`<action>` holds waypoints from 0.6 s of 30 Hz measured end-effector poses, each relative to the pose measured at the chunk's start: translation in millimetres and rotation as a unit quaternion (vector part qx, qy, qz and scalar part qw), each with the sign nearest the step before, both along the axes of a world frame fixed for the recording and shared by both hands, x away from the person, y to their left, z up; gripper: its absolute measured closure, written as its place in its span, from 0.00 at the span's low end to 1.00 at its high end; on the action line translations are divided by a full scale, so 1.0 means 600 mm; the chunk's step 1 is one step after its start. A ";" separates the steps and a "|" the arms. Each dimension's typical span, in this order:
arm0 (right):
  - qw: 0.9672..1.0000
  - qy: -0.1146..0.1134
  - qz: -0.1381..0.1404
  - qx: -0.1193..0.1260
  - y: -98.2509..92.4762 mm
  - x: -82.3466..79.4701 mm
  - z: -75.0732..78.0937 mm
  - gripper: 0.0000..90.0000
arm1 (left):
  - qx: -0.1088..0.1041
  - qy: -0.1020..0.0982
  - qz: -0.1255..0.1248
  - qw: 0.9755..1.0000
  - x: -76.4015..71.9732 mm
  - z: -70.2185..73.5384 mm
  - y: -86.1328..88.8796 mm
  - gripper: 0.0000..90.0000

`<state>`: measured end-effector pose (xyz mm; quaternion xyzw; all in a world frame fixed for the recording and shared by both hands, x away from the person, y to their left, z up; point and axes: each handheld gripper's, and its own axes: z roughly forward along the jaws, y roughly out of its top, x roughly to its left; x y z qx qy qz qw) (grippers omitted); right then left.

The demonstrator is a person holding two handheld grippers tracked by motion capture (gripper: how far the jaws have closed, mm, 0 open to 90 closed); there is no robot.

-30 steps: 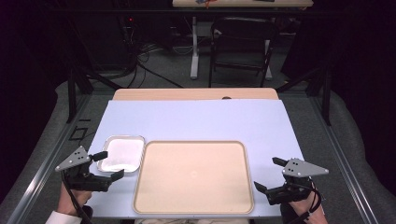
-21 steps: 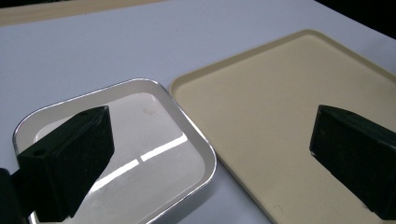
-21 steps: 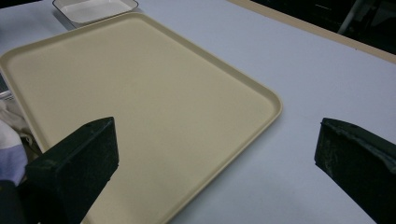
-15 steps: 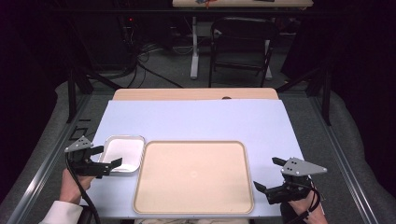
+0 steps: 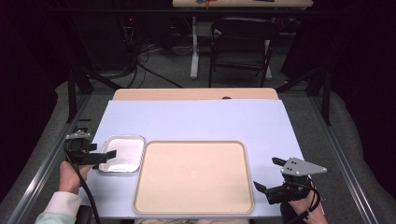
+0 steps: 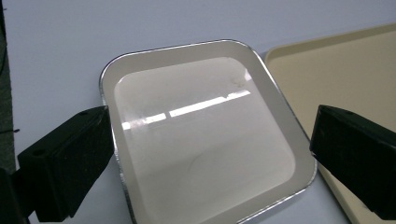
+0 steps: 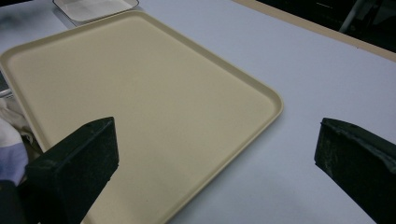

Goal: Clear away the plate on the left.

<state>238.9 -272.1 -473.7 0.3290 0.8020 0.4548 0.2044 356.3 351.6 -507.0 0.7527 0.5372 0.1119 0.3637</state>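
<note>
One table [image 5: 196, 119] carries a pale blue-white top, and on it lie two trays. The big beige tray [image 5: 194, 176] is a shallow plastic rectangle with rounded corners and a raised lip, bare inside, sitting at the near middle of the table. Just beside its left edge lies the small metal tray [image 5: 122, 153], shiny at the rim, white and glossy inside, with ceiling lights mirrored in it. There are two grippers. The left gripper [image 5: 110, 155] hangs over the small tray's near left side, its jaws spread wide on either side of the tray and gripping nothing. The right gripper [image 5: 267, 177] sits off the beige tray's near right corner, jaws wide apart and holding nothing.
</note>
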 end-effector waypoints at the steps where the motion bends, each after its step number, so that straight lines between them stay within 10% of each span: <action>1: 1.000 0.000 0.001 0.000 0.000 0.000 0.000 0.00 | 0.001 0.003 0.003 1.000 0.004 -0.001 0.002 0.00; 18: 1.000 0.002 0.001 -0.003 0.000 0.001 0.000 0.00 | 0.032 0.066 0.033 0.997 0.045 -0.027 0.012 0.00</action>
